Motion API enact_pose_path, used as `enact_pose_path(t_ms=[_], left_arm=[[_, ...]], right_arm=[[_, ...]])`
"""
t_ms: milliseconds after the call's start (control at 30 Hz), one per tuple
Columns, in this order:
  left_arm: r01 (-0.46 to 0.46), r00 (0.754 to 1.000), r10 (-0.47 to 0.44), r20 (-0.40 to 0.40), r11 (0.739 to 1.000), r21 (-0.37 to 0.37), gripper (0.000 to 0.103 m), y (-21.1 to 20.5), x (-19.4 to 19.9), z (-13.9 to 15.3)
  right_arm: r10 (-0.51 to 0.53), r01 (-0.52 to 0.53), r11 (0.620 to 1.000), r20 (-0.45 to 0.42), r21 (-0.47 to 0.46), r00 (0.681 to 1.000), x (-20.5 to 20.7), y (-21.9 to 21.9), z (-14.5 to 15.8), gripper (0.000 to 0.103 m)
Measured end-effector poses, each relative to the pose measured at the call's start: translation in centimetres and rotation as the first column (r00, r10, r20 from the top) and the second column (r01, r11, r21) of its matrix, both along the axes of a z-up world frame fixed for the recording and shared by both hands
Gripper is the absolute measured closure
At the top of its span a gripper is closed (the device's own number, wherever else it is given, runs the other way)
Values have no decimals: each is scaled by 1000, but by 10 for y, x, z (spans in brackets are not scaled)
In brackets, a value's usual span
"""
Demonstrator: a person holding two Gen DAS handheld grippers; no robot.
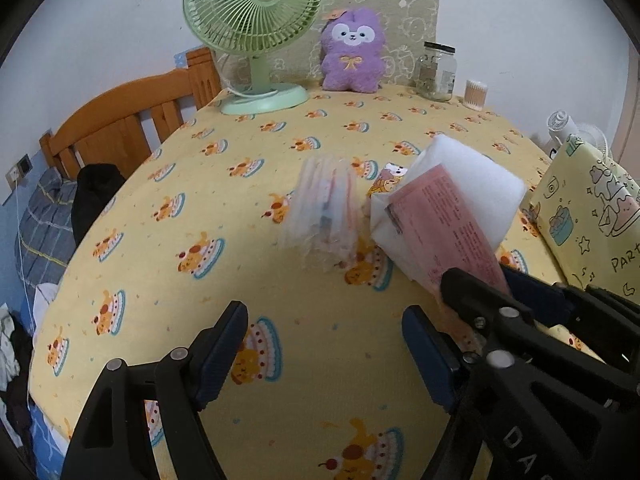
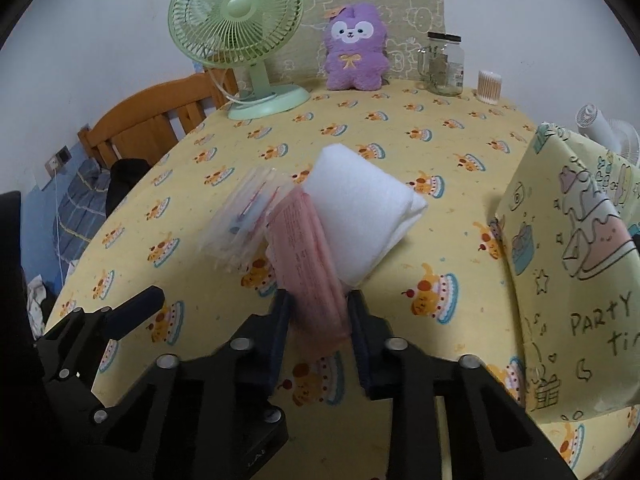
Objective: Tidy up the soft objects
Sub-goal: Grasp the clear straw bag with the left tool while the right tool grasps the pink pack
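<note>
Right tool [image 2: 318, 312] pinching the pink-labelled white pack [image 2: 360, 216] (lifted, tilted); left tool [image 1: 324, 340] spread.

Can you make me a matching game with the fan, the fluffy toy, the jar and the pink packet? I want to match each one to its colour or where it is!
Things:
1. fan
2. plush toy
3. glass jar
4. pink packet

Clues:
A. purple, with a yellow bow
B. clear, with a black lid
C. pinched in the right gripper
D. light green, at the back left of the table

Pairs: 1-D, 2-A, 3-B, 4-C
</note>
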State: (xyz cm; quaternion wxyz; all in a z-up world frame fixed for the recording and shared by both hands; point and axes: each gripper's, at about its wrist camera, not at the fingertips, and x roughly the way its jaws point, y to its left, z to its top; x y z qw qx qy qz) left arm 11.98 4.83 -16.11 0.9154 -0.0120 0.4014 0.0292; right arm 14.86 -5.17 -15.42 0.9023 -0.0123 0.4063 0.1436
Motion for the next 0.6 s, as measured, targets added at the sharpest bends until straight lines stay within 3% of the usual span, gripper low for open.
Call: enact_pose_path(t_ms=[100, 600], left_arm=[[0, 1000, -1, 29, 1000, 11, 22, -2, 1, 7], [20, 997, -23, 68, 999, 48, 22, 0, 40, 15]], right_arm=[[-7, 7, 1000, 30, 8, 1000, -2, -3, 9, 90], [-35, 33, 999, 73, 19, 997, 26, -2, 20, 91]])
